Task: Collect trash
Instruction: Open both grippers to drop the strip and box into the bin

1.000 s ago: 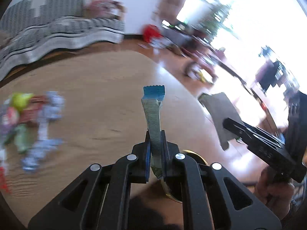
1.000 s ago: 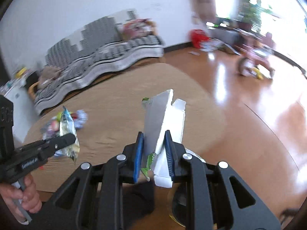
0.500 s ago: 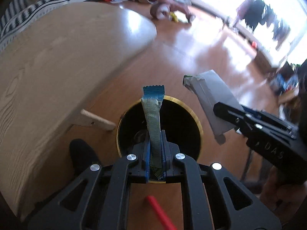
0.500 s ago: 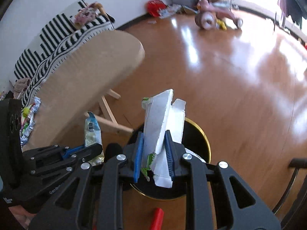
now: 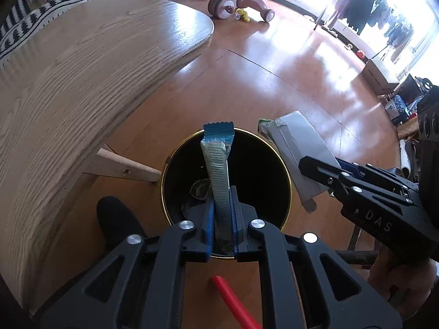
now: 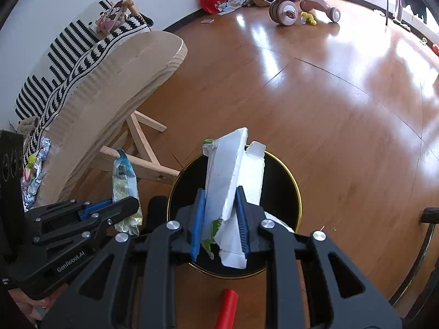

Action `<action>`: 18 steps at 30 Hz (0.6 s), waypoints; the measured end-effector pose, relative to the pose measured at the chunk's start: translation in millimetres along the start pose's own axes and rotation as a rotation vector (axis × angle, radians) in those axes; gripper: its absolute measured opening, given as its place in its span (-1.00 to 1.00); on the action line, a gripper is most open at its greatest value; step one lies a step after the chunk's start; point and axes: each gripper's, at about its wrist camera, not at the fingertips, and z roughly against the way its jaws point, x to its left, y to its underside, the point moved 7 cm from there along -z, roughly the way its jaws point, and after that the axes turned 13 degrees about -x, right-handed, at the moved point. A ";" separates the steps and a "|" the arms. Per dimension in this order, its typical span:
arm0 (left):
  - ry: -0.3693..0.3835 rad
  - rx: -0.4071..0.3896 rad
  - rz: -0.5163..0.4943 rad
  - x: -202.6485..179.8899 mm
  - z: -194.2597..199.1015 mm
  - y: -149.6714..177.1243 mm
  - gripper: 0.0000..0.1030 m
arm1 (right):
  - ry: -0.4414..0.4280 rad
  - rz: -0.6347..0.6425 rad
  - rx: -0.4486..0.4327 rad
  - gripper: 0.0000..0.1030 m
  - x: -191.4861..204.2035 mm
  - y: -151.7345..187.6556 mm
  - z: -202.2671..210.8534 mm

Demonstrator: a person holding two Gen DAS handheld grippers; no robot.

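1. The left gripper (image 5: 221,213) pinches a narrow blue-topped silvery snack wrapper (image 5: 218,164) between its blue pads, the wrapper standing upright over the bin's mouth.
2. The right gripper (image 6: 221,219) is clamped on a flattened white cardboard carton (image 6: 227,175) with a green torn edge, also above the bin.
3. Below both sits a round black waste bin with a gold rim (image 5: 288,181), some crumpled trash inside.
4. A red cylindrical object (image 5: 233,298) lies on the floor nearest the cameras.
5. Left of the bin stands a light wooden round table (image 5: 82,68); more wrappers (image 6: 34,170) lie on its top.
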 end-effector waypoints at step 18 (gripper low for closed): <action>-0.101 -0.084 0.004 13.8 37.9 -15.9 0.61 | -0.003 -0.041 -0.077 0.42 10.4 -36.6 26.0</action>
